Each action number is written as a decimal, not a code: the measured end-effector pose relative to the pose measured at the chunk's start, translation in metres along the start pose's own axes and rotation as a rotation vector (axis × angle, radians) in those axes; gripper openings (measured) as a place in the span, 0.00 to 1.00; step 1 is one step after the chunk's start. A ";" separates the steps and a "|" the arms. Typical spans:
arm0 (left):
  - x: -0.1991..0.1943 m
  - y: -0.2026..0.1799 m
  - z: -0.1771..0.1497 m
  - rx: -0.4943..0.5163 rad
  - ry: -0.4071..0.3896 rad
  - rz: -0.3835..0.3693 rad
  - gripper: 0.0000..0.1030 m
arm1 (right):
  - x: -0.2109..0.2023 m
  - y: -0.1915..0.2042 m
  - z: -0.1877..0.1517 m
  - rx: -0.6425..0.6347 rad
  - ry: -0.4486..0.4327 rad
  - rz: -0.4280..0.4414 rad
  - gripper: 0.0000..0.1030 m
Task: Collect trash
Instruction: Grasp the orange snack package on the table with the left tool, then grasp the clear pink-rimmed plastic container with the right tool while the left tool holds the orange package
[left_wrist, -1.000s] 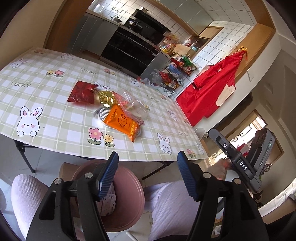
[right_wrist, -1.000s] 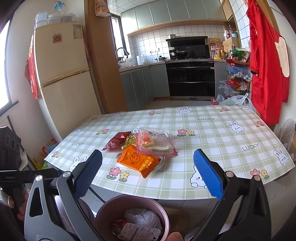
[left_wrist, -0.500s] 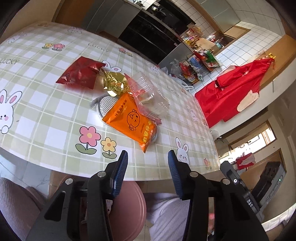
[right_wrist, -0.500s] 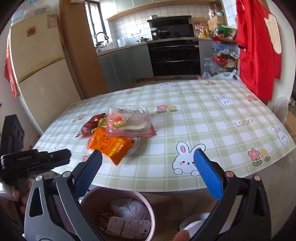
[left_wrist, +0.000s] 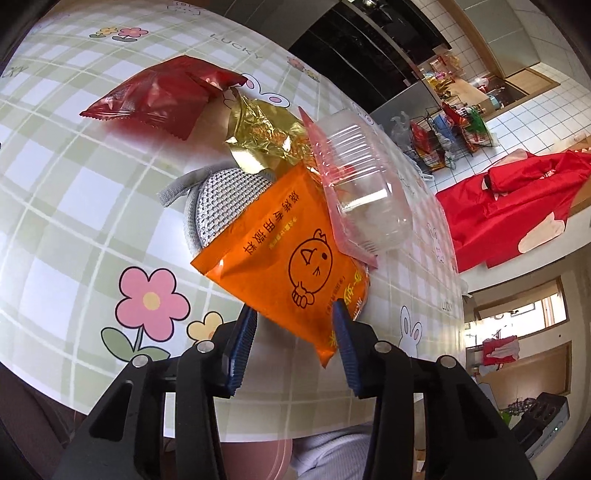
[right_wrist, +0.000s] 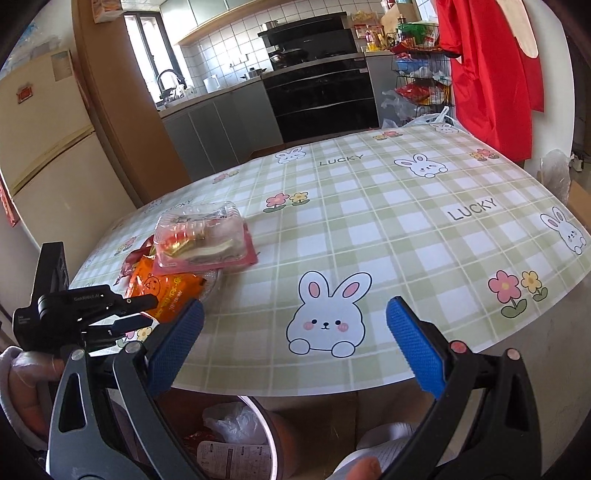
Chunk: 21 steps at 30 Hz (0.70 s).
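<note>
An orange snack packet (left_wrist: 291, 266) lies on the table on top of a grey mesh pad (left_wrist: 218, 199). My left gripper (left_wrist: 291, 332) is open, its jaws on either side of the packet's near corner; I cannot tell if they touch it. Behind lie a gold foil wrapper (left_wrist: 266, 140), a red packet (left_wrist: 162, 96) and a clear plastic clamshell (left_wrist: 362, 192). The right wrist view shows the orange packet (right_wrist: 166, 291), the clamshell (right_wrist: 201, 238) and the left gripper (right_wrist: 142, 314). My right gripper (right_wrist: 295, 343) is open and empty over the table's front edge.
A pink trash bin (right_wrist: 236, 443) with wrappers inside stands on the floor below the table's front edge. The checked tablecloth (right_wrist: 388, 221) stretches to the right. A red apron (right_wrist: 491, 74) hangs at the far right. Kitchen counters and an oven stand behind.
My left gripper has moved forward from above the bin to the orange packet and its jaws have narrowed around the packet's corner. My right gripper has moved forward a little, still open.
</note>
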<state>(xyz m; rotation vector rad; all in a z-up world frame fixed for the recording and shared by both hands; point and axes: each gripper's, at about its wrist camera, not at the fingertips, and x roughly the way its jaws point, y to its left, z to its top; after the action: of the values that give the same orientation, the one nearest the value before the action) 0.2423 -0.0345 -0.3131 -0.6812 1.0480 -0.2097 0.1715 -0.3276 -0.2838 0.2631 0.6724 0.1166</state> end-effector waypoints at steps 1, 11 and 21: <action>0.002 0.000 0.002 -0.006 0.002 -0.003 0.40 | 0.001 0.000 0.000 0.001 0.001 -0.001 0.95; -0.012 -0.001 -0.002 0.038 0.006 -0.040 0.15 | -0.002 0.007 0.000 -0.021 0.006 0.004 0.95; -0.041 0.007 -0.012 0.061 0.037 -0.094 0.12 | -0.003 0.025 0.004 -0.065 0.023 0.006 0.95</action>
<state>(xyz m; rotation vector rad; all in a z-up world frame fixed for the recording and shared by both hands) 0.2105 -0.0154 -0.2913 -0.6743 1.0420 -0.3354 0.1714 -0.3048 -0.2716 0.2013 0.6895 0.1477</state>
